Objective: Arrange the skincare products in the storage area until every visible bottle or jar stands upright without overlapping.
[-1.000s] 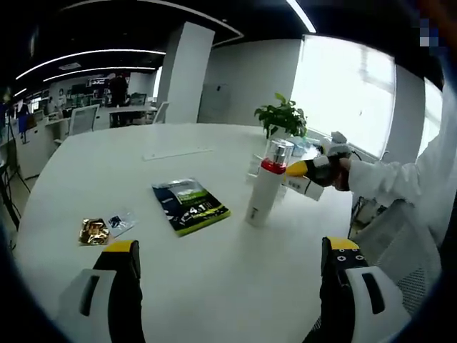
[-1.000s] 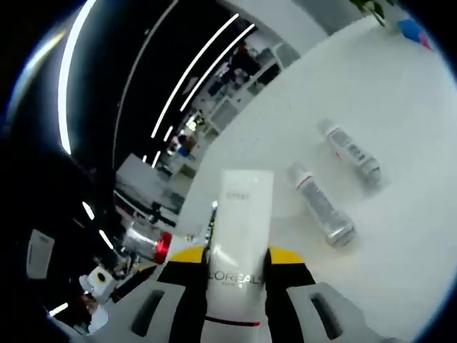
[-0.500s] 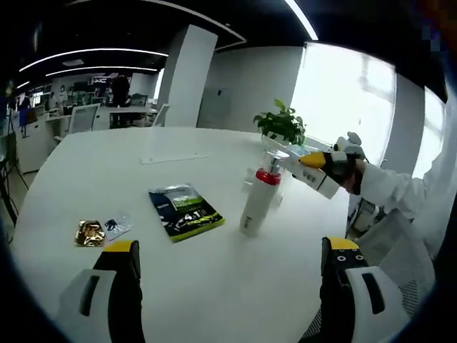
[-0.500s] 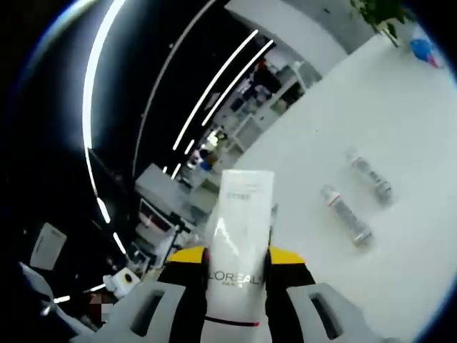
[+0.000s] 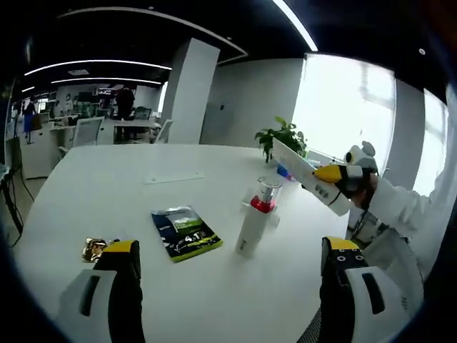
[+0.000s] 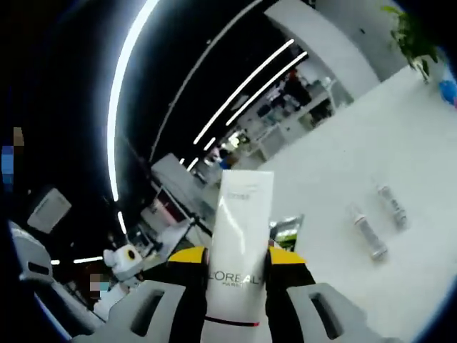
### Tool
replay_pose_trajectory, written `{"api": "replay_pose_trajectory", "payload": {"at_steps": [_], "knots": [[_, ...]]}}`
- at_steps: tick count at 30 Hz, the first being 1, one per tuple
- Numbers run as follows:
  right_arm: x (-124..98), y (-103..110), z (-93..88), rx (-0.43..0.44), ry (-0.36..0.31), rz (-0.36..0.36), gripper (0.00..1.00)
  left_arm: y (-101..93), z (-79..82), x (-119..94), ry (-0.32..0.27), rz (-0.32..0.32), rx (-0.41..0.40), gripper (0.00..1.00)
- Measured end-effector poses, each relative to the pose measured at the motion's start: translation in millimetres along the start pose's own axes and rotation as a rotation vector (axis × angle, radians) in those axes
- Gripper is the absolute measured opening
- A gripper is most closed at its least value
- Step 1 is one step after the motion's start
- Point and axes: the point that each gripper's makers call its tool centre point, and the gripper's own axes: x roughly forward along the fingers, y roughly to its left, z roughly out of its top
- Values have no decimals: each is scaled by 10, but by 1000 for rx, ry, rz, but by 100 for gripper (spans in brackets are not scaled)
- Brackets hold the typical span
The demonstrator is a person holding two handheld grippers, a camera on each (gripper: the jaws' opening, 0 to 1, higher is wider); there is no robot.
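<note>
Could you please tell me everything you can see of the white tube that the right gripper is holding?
The white tube is a flat, glossy plastic-looking squeeze tube with grey L'OREAL lettering low on its face, a thin red line below that, and a squared crimped end pointing away. The right gripper clamps it between yellow-tipped jaws, and it is held in the air above the white table. In the left gripper view it slants up to the left.

Right gripper (image 6: pixel 235 268) lifted white tube (image 6: pixel 238 243) higher
</note>
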Motion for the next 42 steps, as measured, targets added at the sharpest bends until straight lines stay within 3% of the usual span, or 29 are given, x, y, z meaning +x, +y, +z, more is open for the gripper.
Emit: {"api": "replay_pose_trajectory", "payload": {"at_steps": [8,16,18,25,30,33,42], "knots": [[53,291,30,-124,15,52,23,-136,265,-31,-71,-24,-4,97],[150,467,-121,-221,52,68,23,-221,441,-65,-133,-51,-37,94],[183,550,-185,-287,76,80,23,-250,498,-73,-158,-58,-59,92],[274,713,-302,-341,104,111,23,-294,630,-40,-231,-65,-88,91],[334,797,-395,-365,125,136,23,-378,641,2,-234,-94,-96,90],[358,825,-441,-387,136,143,23,-493,660,36,-237,-149,-136,87],[403,949,-546,-406,156,176,23,-605,668,137,-232,-197,-170,79]]}}
